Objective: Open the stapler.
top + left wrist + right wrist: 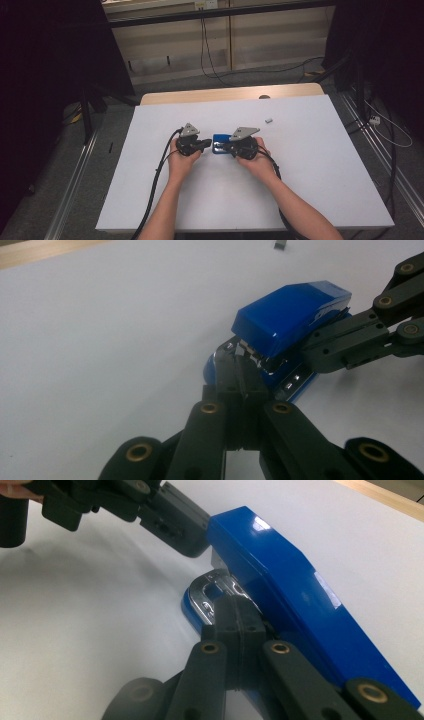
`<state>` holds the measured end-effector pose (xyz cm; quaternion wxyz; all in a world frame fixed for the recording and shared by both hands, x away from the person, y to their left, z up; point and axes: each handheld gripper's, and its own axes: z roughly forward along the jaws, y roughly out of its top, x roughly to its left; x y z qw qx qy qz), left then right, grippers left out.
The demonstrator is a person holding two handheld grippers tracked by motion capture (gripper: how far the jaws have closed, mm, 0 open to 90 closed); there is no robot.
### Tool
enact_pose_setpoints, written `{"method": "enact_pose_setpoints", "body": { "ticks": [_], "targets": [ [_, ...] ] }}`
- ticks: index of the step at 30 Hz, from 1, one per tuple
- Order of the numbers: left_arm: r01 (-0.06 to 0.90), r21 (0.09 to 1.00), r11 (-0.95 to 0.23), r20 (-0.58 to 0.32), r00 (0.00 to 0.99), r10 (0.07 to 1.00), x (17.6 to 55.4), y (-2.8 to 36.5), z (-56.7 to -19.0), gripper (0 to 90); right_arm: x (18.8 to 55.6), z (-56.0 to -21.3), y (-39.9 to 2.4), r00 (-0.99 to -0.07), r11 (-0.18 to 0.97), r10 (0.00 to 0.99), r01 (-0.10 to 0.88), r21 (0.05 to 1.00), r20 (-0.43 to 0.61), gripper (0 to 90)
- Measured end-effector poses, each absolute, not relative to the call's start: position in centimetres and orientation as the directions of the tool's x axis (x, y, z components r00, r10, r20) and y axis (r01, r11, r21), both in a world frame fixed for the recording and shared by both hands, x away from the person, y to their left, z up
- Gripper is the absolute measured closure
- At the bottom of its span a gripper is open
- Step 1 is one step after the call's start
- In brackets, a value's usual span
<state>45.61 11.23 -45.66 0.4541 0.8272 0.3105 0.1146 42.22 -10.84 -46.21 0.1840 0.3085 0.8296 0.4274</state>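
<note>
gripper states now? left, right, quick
Left gripper: shut, jaws pressed together at the blue stapler.
Right gripper: shut, jaws together at the stapler's metal base.

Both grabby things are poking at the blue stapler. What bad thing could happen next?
1. The glossy blue plastic stapler has its top lifted, and both hand-held grippers, left and right, work at its metal parts. It could snap shut or slip free.
2. It sits on a smooth white table with nothing bracing it, so a push might slide it away.
3. A small grey piece lies loose behind; a sliding stapler could knock it.
</note>
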Motion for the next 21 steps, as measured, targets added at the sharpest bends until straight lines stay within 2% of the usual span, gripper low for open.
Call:
{"method": "enact_pose_setpoints", "body": {
  "ticks": [6,21],
  "targets": [
    [0.407,0.818,-0.405,-0.088,0.786,0.612,45.8,10.9,-45.7,90.0,42.3,-46.3,-10.9,-0.741,0.437,0.671,0.356,0.826,-0.035,90.0],
    [0.409,0.843,-0.349,-0.128,0.783,0.609,45.7,10.8,-44.7,90.0,42.4,-46.5,-10.8,-0.73,0.409,0.683,0.367,0.835,-0.014,90.0]
  ]
}}
